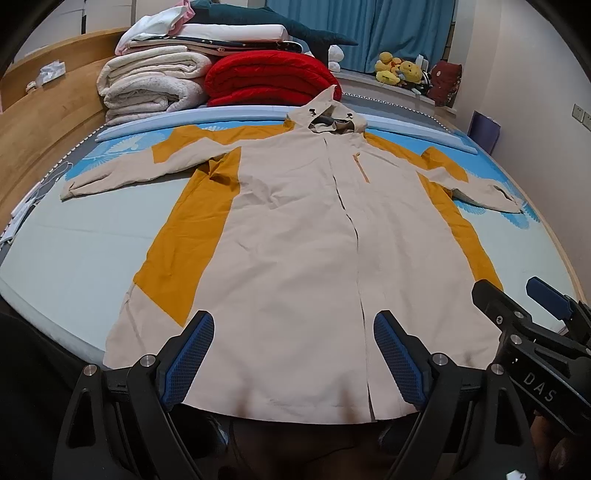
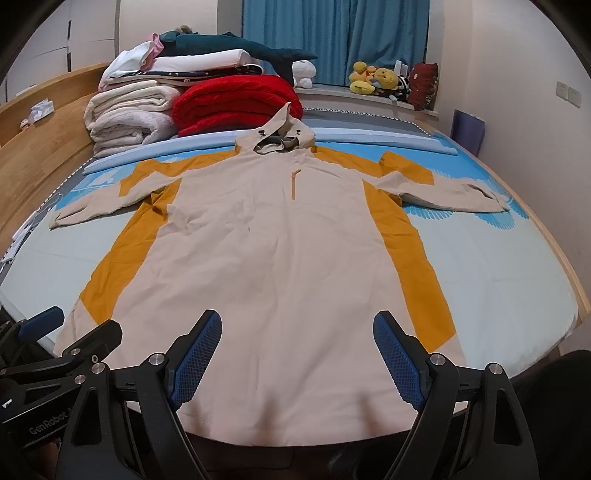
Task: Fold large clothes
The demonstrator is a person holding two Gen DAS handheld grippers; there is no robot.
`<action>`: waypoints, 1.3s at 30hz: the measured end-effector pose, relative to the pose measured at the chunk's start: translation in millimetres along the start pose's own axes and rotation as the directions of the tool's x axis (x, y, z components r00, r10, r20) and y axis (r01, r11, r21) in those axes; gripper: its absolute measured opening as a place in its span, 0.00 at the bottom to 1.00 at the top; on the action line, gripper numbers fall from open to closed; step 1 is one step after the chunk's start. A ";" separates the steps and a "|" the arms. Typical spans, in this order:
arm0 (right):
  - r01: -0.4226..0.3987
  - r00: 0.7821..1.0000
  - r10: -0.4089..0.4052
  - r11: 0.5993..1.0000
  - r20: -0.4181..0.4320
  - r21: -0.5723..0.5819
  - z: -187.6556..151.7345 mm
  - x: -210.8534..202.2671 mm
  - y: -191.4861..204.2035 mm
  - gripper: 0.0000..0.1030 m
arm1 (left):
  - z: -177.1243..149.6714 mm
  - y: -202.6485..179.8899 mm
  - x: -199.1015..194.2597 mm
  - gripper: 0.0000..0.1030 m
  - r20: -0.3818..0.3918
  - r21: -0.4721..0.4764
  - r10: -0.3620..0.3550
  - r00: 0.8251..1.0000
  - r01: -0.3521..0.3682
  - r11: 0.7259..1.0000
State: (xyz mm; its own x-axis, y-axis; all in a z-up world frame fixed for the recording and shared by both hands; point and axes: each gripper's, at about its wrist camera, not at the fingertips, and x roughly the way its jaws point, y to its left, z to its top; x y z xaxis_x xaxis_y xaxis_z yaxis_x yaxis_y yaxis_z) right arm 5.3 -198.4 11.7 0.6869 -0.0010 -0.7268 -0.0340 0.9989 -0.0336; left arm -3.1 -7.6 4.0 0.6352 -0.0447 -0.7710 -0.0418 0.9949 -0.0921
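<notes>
Plainly spread out, a long hooded coat (image 1: pixel 295 236) in beige with mustard-yellow side panels lies flat and face up on the bed (image 1: pixel 74 258), covering most of the light blue mattress top. Its hem runs along the near edge of the bed and partly hangs over it, while the hood (image 1: pixel 327 110) points toward the far edge, just short of the stacked bedding. Both sleeves stretch outward toward the bed's left and right edges, cuffs lying flat. A short orange zip (image 2: pixel 293 184) shows on the chest.

The left claw (image 1: pixel 293 354) hovers over the hem with its blue-padded fingers (image 1: pixel 190 354) standing wide apart; the coat's front closure seam runs just inside its right-hand pad. Nothing is between the pads, and whether they touch the cloth cannot be told. The right claw (image 2: pixel 297 354) is likewise spread wide and empty, poised above the hem nearer the coat's right side, with cloth showing between its fingers (image 2: pixel 399 358). Each claw appears at the edge of the other's view, close beside it.

At the far edge sit folded cream blankets (image 1: pixel 147 85) and a red quilt (image 1: pixel 269 77), with yellow plush toys (image 1: pixel 399 70) on the sill below blue curtains (image 1: pixel 351 29). A wooden headboard (image 1: pixel 48 122) runs along the left edge.
</notes>
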 end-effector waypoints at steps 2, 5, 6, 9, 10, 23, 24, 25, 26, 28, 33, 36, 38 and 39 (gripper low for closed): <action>-0.002 1.000 0.002 1.000 0.003 -0.003 1.1 -1.0 1.1 0.82 | -0.1 0.3 0.3 0.83 0.000 0.001 0.002 1.000 -0.002 1.000; -0.002 1.000 0.002 1.000 0.002 -0.002 1.3 -1.3 1.1 0.82 | 0.2 0.2 0.5 0.83 0.000 -0.005 -0.001 1.000 0.001 1.000; -0.002 1.000 0.002 1.000 0.002 -0.002 1.4 -1.3 1.2 0.82 | 0.2 0.0 0.5 0.83 0.001 -0.006 -0.002 1.000 0.002 1.000; -0.002 1.000 0.002 1.000 0.002 -0.003 1.6 -1.4 1.5 0.82 | 1.5 -0.4 -1.2 0.83 0.000 -0.004 -0.005 1.000 0.005 1.000; -0.001 1.000 0.001 1.000 0.002 -0.004 1.6 -1.4 1.8 0.82 | 1.7 -1.0 -1.2 0.83 0.000 -0.004 -0.005 1.000 0.005 1.000; -0.001 1.000 0.001 1.000 0.003 -0.006 2.0 -3.5 3.2 0.82 | 1.8 -0.2 -1.7 0.82 0.000 -0.005 -0.004 1.000 0.004 1.000; -0.001 1.000 0.001 1.000 0.003 -0.005 1.9 -3.5 2.9 0.82 | 1.4 0.0 -1.5 0.82 -0.001 -0.005 -0.004 1.000 0.004 1.000; -0.002 1.000 0.002 1.000 0.003 -0.005 2.1 -3.5 3.2 0.82 | 1.6 -0.6 -1.7 0.82 -0.001 -0.005 -0.004 1.000 0.004 1.000; -0.002 1.000 0.002 1.000 0.003 -0.005 2.1 -3.6 3.3 0.82 | 2.0 -0.7 -1.5 0.82 -0.001 -0.004 -0.005 1.000 0.005 1.000; -0.001 1.000 0.001 1.000 0.004 -0.005 1.9 -3.6 3.4 0.82 | 2.1 -1.0 -1.5 0.82 -0.001 -0.004 -0.005 1.000 0.005 1.000; -0.001 1.000 0.001 1.000 0.004 -0.005 1.7 -3.5 3.3 0.82 | 2.1 -1.4 -1.3 0.81 -0.002 -0.007 -0.006 1.000 0.006 1.000; -0.001 1.000 0.001 1.000 0.004 -0.005 1.6 -3.6 3.4 0.82 | 1.8 -1.4 -1.5 0.81 0.000 -0.005 -0.006 1.000 0.006 1.000; -0.001 1.000 0.001 1.000 0.004 -0.005 1.6 -3.6 3.5 0.82 | 1.9 -1.0 -1.4 0.80 0.000 -0.005 -0.006 1.000 0.006 1.000; 0.000 1.000 0.000 1.000 0.005 -0.005 1.4 -3.5 3.3 0.82 | 1.7 -0.5 -1.4 0.80 0.000 -0.007 -0.006 1.000 0.006 1.000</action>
State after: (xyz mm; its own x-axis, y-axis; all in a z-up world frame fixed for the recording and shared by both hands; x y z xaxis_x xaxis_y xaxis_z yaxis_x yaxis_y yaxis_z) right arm 3.8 -195.0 15.1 0.6902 -0.0005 -0.7237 -0.0377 0.9986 -0.0367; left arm -2.7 -7.9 6.2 0.6353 -0.0506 -0.7706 -0.0433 0.9940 -0.1009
